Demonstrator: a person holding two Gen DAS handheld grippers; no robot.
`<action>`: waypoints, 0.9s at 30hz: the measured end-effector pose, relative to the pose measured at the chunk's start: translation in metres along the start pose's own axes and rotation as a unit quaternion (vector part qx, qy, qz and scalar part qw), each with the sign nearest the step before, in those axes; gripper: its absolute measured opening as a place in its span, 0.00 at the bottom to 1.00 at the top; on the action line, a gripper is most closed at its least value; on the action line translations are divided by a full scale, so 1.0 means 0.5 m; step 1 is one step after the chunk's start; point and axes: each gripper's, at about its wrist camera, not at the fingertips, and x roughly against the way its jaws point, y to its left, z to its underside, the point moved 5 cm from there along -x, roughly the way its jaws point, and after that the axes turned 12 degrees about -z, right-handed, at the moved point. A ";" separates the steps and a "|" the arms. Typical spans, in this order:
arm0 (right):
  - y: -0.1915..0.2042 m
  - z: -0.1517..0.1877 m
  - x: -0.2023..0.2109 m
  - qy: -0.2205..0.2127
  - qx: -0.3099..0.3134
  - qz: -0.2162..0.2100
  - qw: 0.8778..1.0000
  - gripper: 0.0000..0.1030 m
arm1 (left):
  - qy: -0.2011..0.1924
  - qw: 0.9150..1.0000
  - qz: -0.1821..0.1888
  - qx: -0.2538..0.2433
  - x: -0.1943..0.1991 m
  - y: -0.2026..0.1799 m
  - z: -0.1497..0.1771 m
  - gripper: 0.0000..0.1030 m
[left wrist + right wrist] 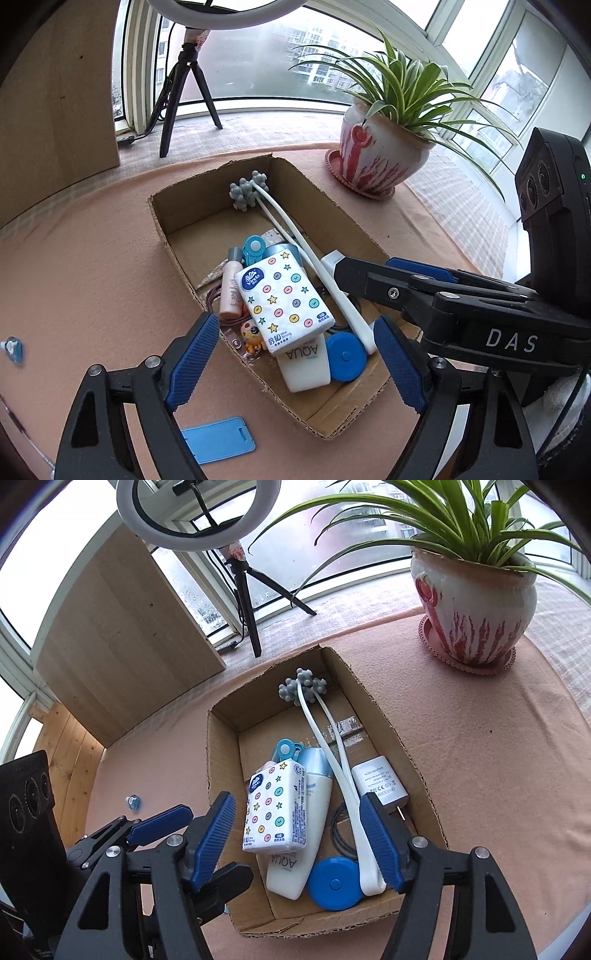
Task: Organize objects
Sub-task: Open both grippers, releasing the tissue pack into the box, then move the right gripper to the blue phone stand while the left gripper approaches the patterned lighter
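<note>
An open cardboard box (173, 236) (399, 731) sits on the pink tablecloth. In it lie a spotted tissue pack (284, 302) (275, 808), a white AQUA tube (306, 369) (295, 856), a blue round case (347, 356) (334, 884), a white massager with grey knobs (247, 192) (303, 686), a white charger (380, 781) and a pink bottle (231, 291). My left gripper (295, 365) is open and empty above the box's near end. My right gripper (299, 842) is open and empty above the tissue pack. A blue flat card (218, 439) and a small blue clip (13, 349) (133, 802) lie outside the box.
A potted spider plant (384, 147) (476, 602) stands on a saucer at the back right. A ring light on a black tripod (184, 92) (243, 590) and a wooden panel (55, 92) (122, 635) stand at the back left by the window.
</note>
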 end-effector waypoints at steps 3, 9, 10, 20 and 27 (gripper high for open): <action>0.005 0.004 0.000 -0.001 -0.002 -0.001 1.000 0.64 | 0.002 1.000 0.001 0.002 0.004 0.005 0.004 0.86; 0.020 0.012 -0.002 -0.004 -0.002 -0.005 1.000 0.64 | 0.002 1.000 -0.005 0.005 0.018 0.019 0.018 0.86; 0.023 0.013 -0.003 -0.005 -0.001 -0.005 1.000 0.64 | 0.002 1.000 -0.007 0.007 0.021 0.023 0.020 0.86; 0.048 0.030 0.005 -0.024 0.007 -0.013 1.000 0.64 | 0.000 0.999 -0.026 0.022 0.057 0.070 0.048 0.86; 0.077 0.047 0.004 -0.033 0.021 -0.008 0.999 0.64 | -0.004 0.999 -0.038 0.033 0.094 0.110 0.070 0.86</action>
